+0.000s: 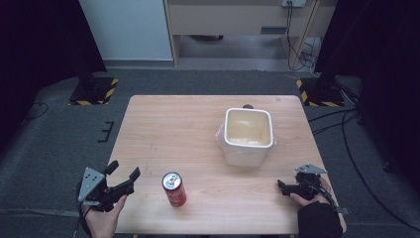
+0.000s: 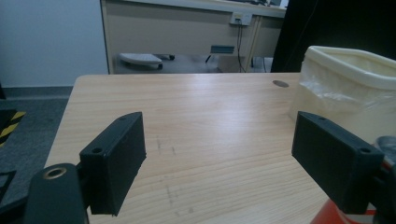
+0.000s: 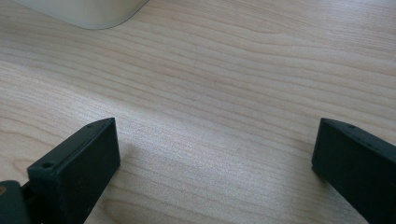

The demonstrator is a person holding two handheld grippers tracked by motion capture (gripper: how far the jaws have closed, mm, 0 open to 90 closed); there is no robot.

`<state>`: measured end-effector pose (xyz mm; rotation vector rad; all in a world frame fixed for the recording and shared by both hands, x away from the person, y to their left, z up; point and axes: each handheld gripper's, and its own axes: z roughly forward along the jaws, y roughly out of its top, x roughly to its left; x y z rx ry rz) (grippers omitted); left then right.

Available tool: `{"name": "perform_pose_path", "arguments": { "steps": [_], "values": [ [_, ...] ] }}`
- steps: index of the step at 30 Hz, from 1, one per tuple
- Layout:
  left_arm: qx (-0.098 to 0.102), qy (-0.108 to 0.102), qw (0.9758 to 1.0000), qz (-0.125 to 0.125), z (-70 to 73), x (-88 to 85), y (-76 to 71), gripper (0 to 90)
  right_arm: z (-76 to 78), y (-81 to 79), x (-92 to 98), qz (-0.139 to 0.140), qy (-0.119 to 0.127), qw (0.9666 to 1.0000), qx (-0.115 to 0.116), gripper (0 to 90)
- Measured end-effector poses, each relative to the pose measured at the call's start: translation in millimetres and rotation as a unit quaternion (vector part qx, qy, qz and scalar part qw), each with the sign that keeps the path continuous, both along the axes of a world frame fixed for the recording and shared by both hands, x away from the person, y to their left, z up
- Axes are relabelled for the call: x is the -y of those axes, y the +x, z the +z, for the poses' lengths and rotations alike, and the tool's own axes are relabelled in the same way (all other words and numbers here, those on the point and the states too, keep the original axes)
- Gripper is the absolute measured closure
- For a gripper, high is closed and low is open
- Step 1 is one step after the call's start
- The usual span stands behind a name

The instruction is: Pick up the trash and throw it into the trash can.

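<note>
A red drink can (image 1: 174, 189) stands upright near the front edge of the wooden table (image 1: 163, 124). My left gripper (image 1: 124, 170) rests at the table's front left corner, a short way left of the can, open and holding nothing. In the left gripper view the left gripper (image 2: 219, 154) has its jaws wide apart, and the can (image 2: 336, 215) peeks in behind the right-hand jaw. My right gripper (image 1: 283, 187) lies at the front right, open and empty; the right gripper (image 3: 215, 154) frames bare wood between its jaws.
A cream square bin (image 1: 247, 136) with a clear plastic liner stands right of the table's middle; the bin (image 2: 350, 88) is at the right of the left gripper view and a corner of the bin (image 3: 88, 11) is in the right gripper view. Grey carpet, cables and stands surround the table.
</note>
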<state>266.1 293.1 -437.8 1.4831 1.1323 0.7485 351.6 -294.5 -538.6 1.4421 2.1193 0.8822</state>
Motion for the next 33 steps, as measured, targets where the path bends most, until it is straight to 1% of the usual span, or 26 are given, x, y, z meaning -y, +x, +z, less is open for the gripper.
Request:
{"name": "perform_pose_path", "arguments": {
  "steps": [2, 4, 5, 7, 9, 13, 14, 15, 16, 17, 18, 23, 26, 33],
  "values": [
    [0.01, -0.001, 0.9999, -0.013, 4.1, 5.9, -2.3, 17.0, 0.0, 0.0, 0.0, 0.0, 0.0, 1.0, 0.0, 1.1],
    [0.013, -0.002, 0.9998, -0.017, 5.3, 8.0, -3.1, 16.8, 0.0, 0.0, 0.0, 0.0, 0.0, 1.0, 0.0, 1.2],
    [0.019, -0.003, 0.9995, -0.027, 7.5, 12.2, -4.6, 16.7, 0.0, 0.0, 0.0, 0.0, 0.0, 1.0, 0.0, 1.2],
    [0.021, -0.004, 0.9993, -0.031, 8.4, 14.5, -5.3, 16.4, 0.0, 0.0, 0.0, 0.0, 0.0, 1.0, 0.0, 1.2],
    [0.027, 0.0, 0.9988, -0.041, 10.4, 21.3, -7.2, 15.6, 0.0, 0.0, 0.0, 0.0, 0.0, 1.0, 0.0, 1.2],
    [0.028, -0.002, 0.9977, -0.062, 10.9, 32.6, -8.6, 15.5, 0.0, 0.0, 0.0, 0.0, -0.001, 1.0, 0.0, 1.2],
    [0.028, -0.003, 0.9973, -0.068, 10.9, 35.3, -9.0, 15.4, 0.0, 0.0, 0.0, 0.0, -0.001, 1.0, 0.0, 1.1],
    [0.028, -0.003, 0.9973, -0.068, 10.9, 35.3, -9.0, 15.4, 0.0, 0.0, 0.0, 0.0, -0.001, 1.0, 0.0, 1.1],
    [0.027, -0.009, 0.9963, -0.082, 10.7, 40.6, -9.3, 15.4, 0.0, 0.0, 0.0, 0.0, -0.001, 1.0, 0.0, 1.2],
    [0.026, -0.01, 0.9959, -0.086, 10.6, 43.1, -9.6, 15.4, 0.0, 0.0, 0.0, 0.0, -0.001, 1.0, 0.0, 1.2],
    [0.025, -0.006, 0.9955, -0.091, 10.7, 45.3, -10.0, 15.4, 0.0, 0.0, 0.0, 0.0, -0.001, 1.0, 0.0, 1.2],
    [0.024, 0.003, 0.9944, -0.102, 9.5, 54.3, -10.9, 15.4, 0.0, 0.0, 0.0, 0.0, -0.001, 1.0, 0.0, 1.2],
    [0.022, 0.005, 0.9942, -0.106, 8.2, 56.9, -11.0, 15.4, 0.0, 0.0, 0.0, 0.0, 0.0, 1.0, 0.0, 1.2],
    [0.01, 0.014, 0.9927, -0.12, 1.2, 66.4, -9.7, 15.3, 0.0, 0.0, 0.0, 0.0, -0.001, 1.0, 0.0, 1.2]
  ]
}}
